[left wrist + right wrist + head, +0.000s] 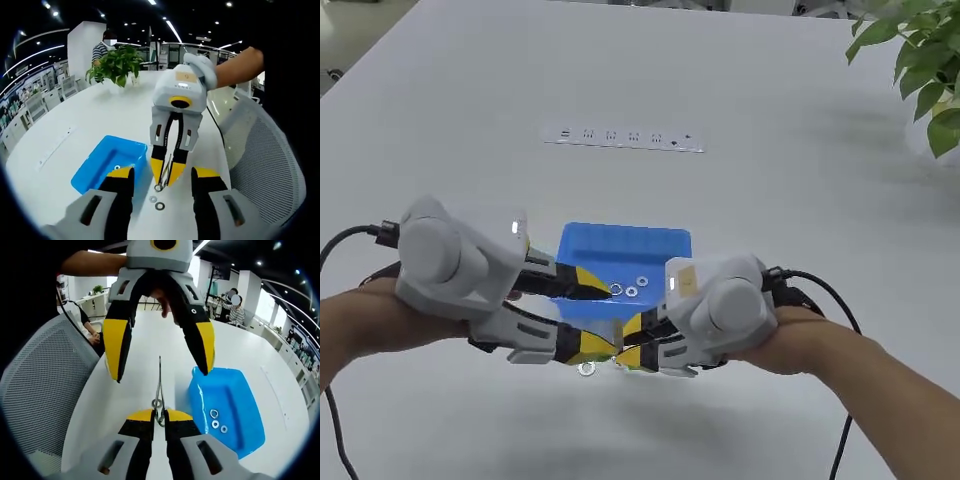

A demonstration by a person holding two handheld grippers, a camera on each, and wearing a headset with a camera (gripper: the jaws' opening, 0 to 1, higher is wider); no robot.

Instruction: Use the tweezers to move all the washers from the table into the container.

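White table [720, 90], right tool [159, 416] clamped on tweezers [159, 385], left tool [162, 173] spread wide facing it, beside blue container [625, 245].

Thin metal tweezers [159, 382] sit clamped in the right gripper [159, 415], low over the white table [142, 347]. The open blue rectangular container [237, 392] is just beside them, with three silver washers [215, 424] inside. Three loose washers [160, 205] lie on the table near the tweezers.

Bright even overhead light, soft shadows on the table [620, 60], fisheye bending at edges, mostly sharp
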